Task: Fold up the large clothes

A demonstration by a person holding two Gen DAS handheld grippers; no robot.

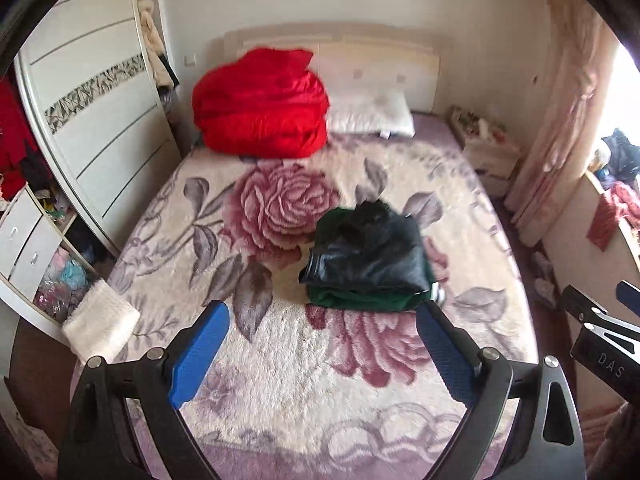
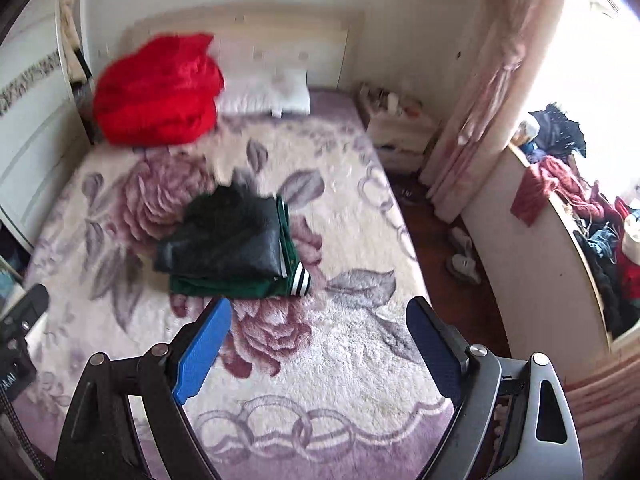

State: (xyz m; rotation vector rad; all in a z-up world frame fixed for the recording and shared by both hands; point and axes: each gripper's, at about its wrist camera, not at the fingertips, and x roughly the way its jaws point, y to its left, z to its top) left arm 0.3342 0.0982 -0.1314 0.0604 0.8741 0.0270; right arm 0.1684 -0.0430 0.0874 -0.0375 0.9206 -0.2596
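Note:
A folded green and black jacket point(image 1: 366, 258) lies in a compact stack on the floral blanket of the bed point(image 1: 280, 380); it also shows in the right wrist view point(image 2: 230, 248), with a striped cuff at its near right corner. My left gripper point(image 1: 322, 344) is open and empty, held above the blanket just short of the jacket. My right gripper point(image 2: 320, 344) is open and empty, also short of the jacket, to its right. Part of the right gripper shows at the right edge of the left wrist view.
A red quilt bundle point(image 1: 262, 106) and a white pillow point(image 1: 370, 114) lie at the headboard. A white fluffy cloth point(image 1: 102, 322) hangs at the bed's left edge by the wardrobe point(image 1: 92, 120). A nightstand point(image 2: 400, 128), pink curtain point(image 2: 480, 96) and cluttered counter point(image 2: 580, 208) stand on the right.

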